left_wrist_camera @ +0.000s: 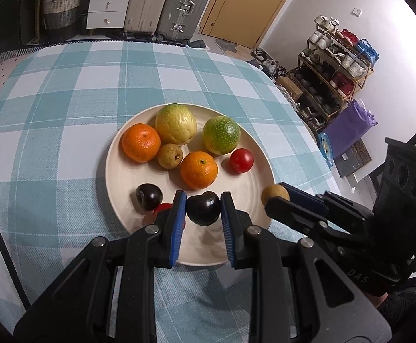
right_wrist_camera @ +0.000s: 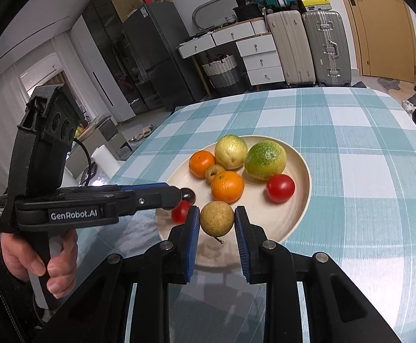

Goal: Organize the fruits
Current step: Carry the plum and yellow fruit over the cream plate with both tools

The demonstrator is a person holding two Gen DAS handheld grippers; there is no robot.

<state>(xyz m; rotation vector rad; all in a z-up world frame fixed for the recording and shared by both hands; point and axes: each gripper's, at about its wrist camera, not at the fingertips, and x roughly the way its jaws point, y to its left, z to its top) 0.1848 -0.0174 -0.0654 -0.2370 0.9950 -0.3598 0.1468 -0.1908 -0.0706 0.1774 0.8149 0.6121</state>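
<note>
Gripping a dark plum (left_wrist_camera: 203, 208) between its blue pads, the left gripper (left_wrist_camera: 203, 210) hangs over the plate's (left_wrist_camera: 116, 154) near rim. Right gripper (right_wrist_camera: 217, 219): clamped on a small brown pear (right_wrist_camera: 217, 218) (stem pointing down), above the same rim. On the plate, near to far: a second plum (left_wrist_camera: 148, 196), a red tomato (left_wrist_camera: 241, 160), two oranges (left_wrist_camera: 198, 169), two green-yellow fruits (left_wrist_camera: 221, 135). Beneath: checked cloth on the bench (left_wrist_camera: 65, 108).
</note>
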